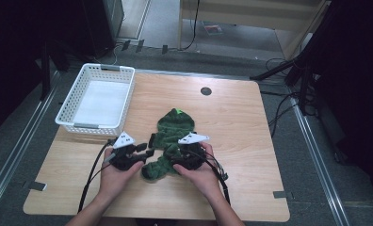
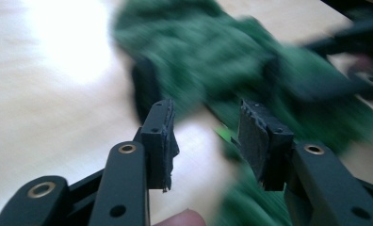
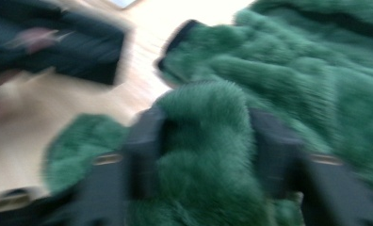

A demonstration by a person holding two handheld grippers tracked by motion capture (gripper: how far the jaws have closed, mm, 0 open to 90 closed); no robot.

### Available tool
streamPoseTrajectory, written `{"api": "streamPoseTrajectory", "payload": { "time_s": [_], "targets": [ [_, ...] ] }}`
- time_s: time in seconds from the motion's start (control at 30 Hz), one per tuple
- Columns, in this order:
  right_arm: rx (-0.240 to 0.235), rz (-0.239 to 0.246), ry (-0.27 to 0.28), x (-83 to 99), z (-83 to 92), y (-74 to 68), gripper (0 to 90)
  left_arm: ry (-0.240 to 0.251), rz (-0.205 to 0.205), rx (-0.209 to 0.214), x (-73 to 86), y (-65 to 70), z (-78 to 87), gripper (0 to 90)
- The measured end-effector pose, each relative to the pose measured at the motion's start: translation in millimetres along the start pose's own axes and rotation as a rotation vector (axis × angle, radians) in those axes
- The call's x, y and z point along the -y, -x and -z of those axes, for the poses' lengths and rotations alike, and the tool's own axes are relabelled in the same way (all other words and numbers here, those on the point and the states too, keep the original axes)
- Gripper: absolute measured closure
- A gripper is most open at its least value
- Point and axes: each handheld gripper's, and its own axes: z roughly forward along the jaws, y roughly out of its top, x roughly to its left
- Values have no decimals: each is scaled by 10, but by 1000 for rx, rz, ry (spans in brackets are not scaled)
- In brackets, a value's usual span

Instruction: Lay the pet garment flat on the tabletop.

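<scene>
High view: green fleece garment (image 1: 171, 141) is lying unfolded mid-surface (image 1: 241, 132) — right hand-held gripper (image 3: 206, 155) is clamping a fold, left hand-held gripper (image 2: 206, 136) is hovering empty, jaws apart; folding is barely starting.

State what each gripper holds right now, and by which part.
The right gripper has a thick fold of the green fuzzy garment bunched between its jaws, at the lower part. The left gripper holds nothing; its jaws stand apart over bare table.
</scene>
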Motion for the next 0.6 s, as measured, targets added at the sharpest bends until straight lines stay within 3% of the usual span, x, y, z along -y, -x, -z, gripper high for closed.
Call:
{"api": "streamPoseTrajectory", "payload": {
  "time_s": [0.1,0.13,0.27,0.3,0.33,0.37,0.43,0.47,0.5,0.53,0.57,0.6],
  "targets": [
    [10,-30,79,32,117,47,766,-47,-30,13,142,86,-41,546],
    [22,-54,132,58,224,68,767,-57,-44,7,178,99,-63,548],
    [42,-102,184,168,420,116,723,-57,-49,-2,219,102,-69,557],
    [63,-119,199,227,496,144,708,-58,-51,0,221,95,-69,559],
    [100,-190,192,370,641,227,690,-64,-45,-1,226,86,-71,560],
    [100,-190,192,370,641,227,690,-66,-45,2,230,84,-75,560],
    [158,-277,167,542,773,320,617,-66,-53,-3,228,94,-79,563],
    [247,-329,160,693,910,389,529,-67,-59,-4,224,96,-79,565],
    [280,-339,169,733,971,412,508,-63,-55,1,211,89,-73,563],
    [280,-339,169,733,971,412,508,-63,-55,1,211,89,-73,560],
    [325,-356,223,769,1143,459,492,-55,-50,-1,204,90,-69,557],
    [325,-356,223,769,1143,459,492,-48,-50,-4,190,89,-58,557]
  ]
}}
